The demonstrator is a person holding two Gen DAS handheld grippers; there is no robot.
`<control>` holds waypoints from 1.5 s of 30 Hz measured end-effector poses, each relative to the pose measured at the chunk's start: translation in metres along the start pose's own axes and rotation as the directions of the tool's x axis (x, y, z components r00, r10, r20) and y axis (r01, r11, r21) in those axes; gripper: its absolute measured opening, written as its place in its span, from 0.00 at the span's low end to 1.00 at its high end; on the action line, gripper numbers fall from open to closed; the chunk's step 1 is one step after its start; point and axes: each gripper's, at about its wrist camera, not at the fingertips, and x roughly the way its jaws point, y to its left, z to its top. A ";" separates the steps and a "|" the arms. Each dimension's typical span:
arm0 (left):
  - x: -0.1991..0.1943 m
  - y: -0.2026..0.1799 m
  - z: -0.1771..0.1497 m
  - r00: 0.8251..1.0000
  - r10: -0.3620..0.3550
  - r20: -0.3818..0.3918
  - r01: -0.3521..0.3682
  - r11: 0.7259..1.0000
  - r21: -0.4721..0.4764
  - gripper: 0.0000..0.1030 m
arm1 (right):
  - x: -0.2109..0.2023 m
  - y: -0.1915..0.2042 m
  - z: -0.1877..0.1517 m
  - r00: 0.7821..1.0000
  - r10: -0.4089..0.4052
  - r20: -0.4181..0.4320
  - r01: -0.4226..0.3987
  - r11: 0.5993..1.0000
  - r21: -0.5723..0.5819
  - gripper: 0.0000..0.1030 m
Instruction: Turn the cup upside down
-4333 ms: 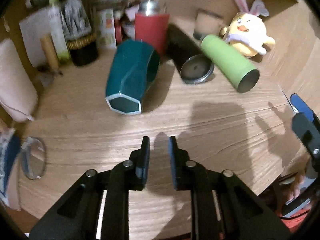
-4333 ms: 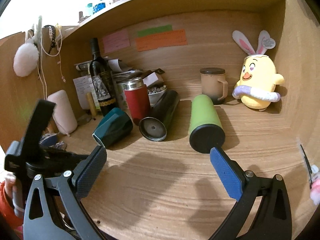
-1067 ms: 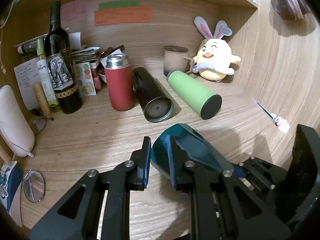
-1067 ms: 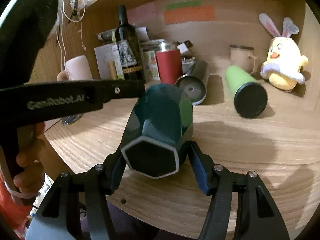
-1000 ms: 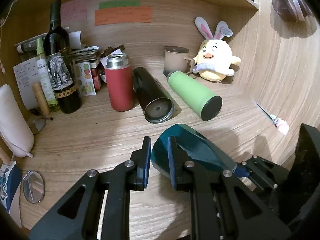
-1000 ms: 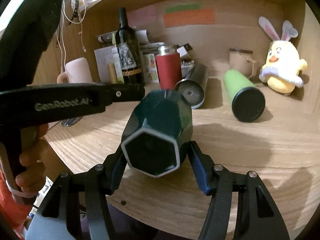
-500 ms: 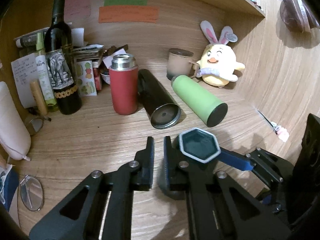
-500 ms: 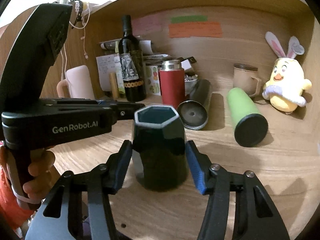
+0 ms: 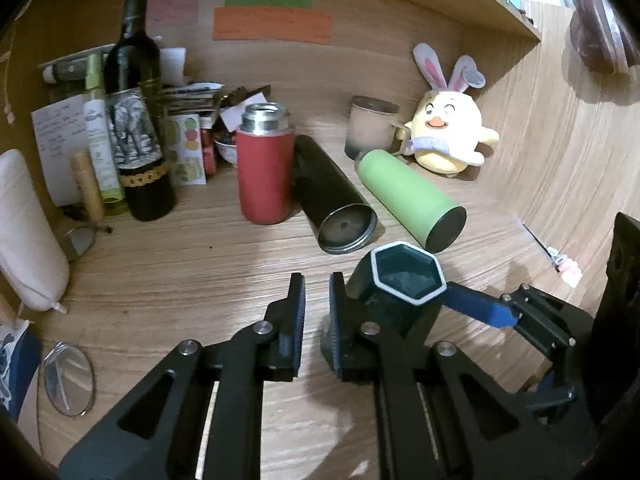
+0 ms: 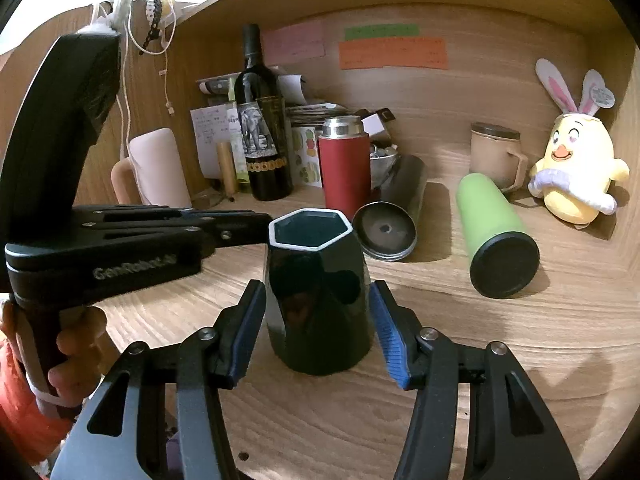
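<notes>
A dark teal hexagonal cup [image 10: 318, 300] stands on the wooden desk with its white-edged flat base facing up. It also shows in the left wrist view [image 9: 404, 280]. My right gripper [image 10: 318, 332] straddles the cup, its blue pads a hair off each side, so the jaws look slightly parted. My left gripper [image 9: 316, 312] is narrowly shut and empty, just left of the cup; its right finger sits against the cup's side.
Behind the cup lie a black flask [image 10: 394, 216] and a green flask [image 10: 494, 228]. A red flask [image 10: 346, 168], wine bottle [image 10: 262, 136], beige mug [image 10: 496, 156] and yellow plush chick [image 10: 576, 168] stand at the back. A small mirror [image 9: 68, 380] lies left.
The cup went from lying on the desk, to being lifted and turned by my right gripper, to standing base up. The right jaws have just eased off its sides.
</notes>
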 end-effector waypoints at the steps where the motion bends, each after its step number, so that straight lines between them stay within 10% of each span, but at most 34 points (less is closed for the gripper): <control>1: -0.002 0.001 0.000 1.000 0.005 0.004 -0.005 1.000 -0.002 0.11 | -0.003 -0.001 0.001 1.000 0.000 0.000 0.000 1.000 0.005 0.49; 11: -0.059 -0.011 -0.007 0.987 0.071 0.142 -0.075 0.997 0.024 0.49 | -0.049 -0.002 0.017 0.995 -0.042 0.093 0.041 0.999 0.015 0.69; 23: -0.122 -0.033 -0.016 0.933 0.144 0.331 -0.166 0.985 0.039 0.97 | -0.119 -0.003 0.026 0.957 -0.152 0.247 0.142 0.988 0.057 1.00; 45: -0.154 -0.044 -0.031 0.902 0.195 0.386 -0.214 0.977 0.007 1.00 | -0.153 0.007 0.020 0.943 -0.174 0.285 0.160 0.985 0.071 1.00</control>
